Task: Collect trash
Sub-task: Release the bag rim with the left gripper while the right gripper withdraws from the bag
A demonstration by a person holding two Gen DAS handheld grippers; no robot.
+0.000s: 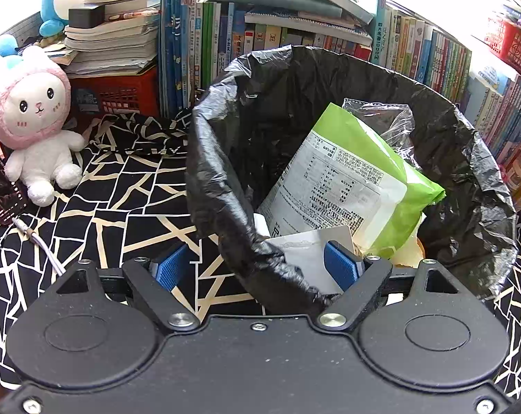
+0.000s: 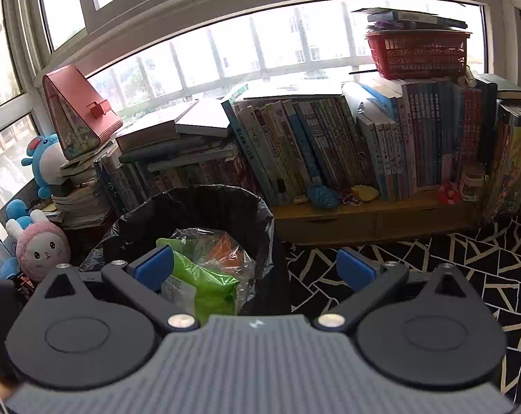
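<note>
A bin lined with a black bag (image 1: 467, 179) stands on the patterned cloth. In it lie a green and white packet (image 1: 346, 179), a clear plastic bag (image 1: 388, 120) and a white paper (image 1: 305, 252). My left gripper (image 1: 257, 267) is open and straddles the near rim: one blue pad (image 1: 170, 269) outside, the other inside, neither pressing the liner. In the right wrist view the bin (image 2: 198, 203) sits lower left, with the green packet (image 2: 208, 283) and clear bag (image 2: 222, 248) showing. My right gripper (image 2: 255, 269) hangs wide open above and right of it, holding nothing.
A pink and white plush rabbit (image 1: 36, 127) and a cable (image 1: 42, 245) lie left of the bin on the black and cream cloth (image 1: 105, 207). Rows of books (image 2: 329, 145) on a low wooden shelf (image 2: 364, 220) stand behind. A red basket (image 2: 419, 55) tops the books.
</note>
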